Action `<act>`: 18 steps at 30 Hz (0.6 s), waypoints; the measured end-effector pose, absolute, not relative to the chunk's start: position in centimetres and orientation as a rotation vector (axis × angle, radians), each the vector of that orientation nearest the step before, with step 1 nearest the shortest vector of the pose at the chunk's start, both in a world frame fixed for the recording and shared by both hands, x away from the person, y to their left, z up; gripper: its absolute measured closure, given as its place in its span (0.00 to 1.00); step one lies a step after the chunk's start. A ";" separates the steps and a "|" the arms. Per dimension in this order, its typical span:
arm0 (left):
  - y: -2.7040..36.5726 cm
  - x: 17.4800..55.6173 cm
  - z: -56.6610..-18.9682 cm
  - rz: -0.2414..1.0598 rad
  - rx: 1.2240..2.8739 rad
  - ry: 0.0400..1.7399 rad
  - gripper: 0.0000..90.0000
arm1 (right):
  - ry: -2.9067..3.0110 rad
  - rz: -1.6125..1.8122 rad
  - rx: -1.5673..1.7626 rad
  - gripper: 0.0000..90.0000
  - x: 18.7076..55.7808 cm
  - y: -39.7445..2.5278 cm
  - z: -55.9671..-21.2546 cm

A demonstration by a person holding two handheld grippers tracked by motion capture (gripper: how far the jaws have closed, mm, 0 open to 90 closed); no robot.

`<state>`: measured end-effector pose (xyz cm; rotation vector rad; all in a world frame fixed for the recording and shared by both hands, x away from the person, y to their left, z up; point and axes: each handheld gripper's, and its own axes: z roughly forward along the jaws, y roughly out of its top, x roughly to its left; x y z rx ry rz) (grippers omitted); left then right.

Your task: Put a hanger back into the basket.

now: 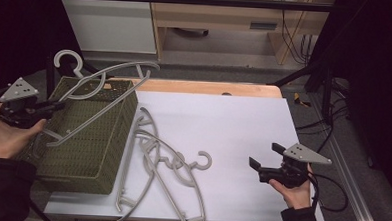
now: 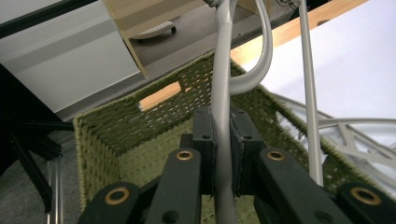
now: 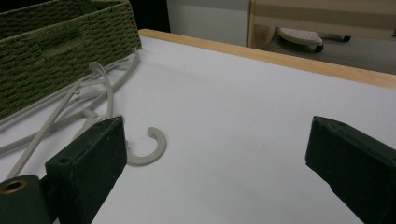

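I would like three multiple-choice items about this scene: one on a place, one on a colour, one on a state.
1. Where is the hanger that the left tool holds?
A. over the basket
B. flat on the white sheet
C. on the floor

2. What colour is the basket?
A. red
B. olive green
C. blue

3. How do the jaws of the right tool stand?
A. shut on a hanger
B. shut on nothing
C. open

Answers: 1 A, the hanger slants above the basket's open top; 2 B, its woven walls are olive green; 3 C, bare white sheet shows between the jaws.
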<state>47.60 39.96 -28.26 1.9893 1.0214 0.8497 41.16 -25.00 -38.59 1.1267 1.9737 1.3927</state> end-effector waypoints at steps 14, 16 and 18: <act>43.2 47.1 -30.5 0.886 2.004 1.124 0.92 | 1.981 1.387 1.127 0.06 41.2 -25.0 -38.7; 43.7 47.1 -30.7 0.891 2.003 1.140 0.92 | 1.981 1.385 1.126 0.06 41.2 -24.9 -38.7; 44.0 47.2 -31.0 0.894 2.006 1.158 0.92 | 1.982 1.386 1.126 0.06 41.2 -25.0 -38.7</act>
